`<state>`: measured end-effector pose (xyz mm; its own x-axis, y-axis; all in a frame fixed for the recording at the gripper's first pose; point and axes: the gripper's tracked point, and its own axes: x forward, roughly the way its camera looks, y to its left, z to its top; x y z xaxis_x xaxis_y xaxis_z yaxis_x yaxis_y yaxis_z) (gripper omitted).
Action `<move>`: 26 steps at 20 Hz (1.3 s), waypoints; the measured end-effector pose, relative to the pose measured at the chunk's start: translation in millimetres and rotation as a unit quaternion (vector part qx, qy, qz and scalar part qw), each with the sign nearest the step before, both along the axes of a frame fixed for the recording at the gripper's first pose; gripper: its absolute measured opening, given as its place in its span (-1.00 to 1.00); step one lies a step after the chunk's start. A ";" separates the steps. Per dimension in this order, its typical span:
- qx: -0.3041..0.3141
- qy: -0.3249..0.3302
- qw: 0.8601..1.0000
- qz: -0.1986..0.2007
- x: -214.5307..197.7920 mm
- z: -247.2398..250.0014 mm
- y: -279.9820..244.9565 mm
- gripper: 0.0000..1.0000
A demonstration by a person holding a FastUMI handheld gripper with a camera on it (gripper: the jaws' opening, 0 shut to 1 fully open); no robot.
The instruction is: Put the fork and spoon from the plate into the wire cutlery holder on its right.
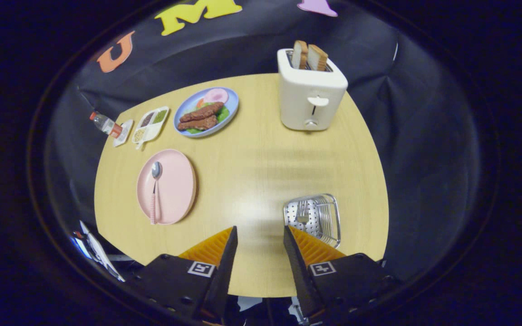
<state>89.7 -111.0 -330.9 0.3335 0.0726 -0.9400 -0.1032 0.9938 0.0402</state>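
Observation:
A pink plate (177, 181) lies on the wooden table, ahead and to the left of the fingers. On its left half rests a spoon (154, 192) with a checked pink handle, bowl pointing away from me. The wire cutlery holder (326, 217) sits just ahead of the right finger, and a metal fork (302, 213) lies inside it, tines pointing away. My gripper (260, 235) hovers high above the near edge of the table, open, with nothing between its fingers.
A white toaster (311, 93) with two bread slices stands at the far right of the table (261, 167). A blue plate of food (206, 112), a divided condiment tray (151, 124) and a small bottle (104, 124) line the far left.

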 end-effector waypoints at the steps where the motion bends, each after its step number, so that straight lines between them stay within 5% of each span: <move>1: -0.008 -0.010 1.000 0.001 1.1 1.3 5.4 0.33; 6: 0.000 -0.020 1.000 0.000 -7.6 2.6 49.6 0.85; 26: 0.086 -0.057 0.995 -0.003 -17.7 -76.6 242.5 0.90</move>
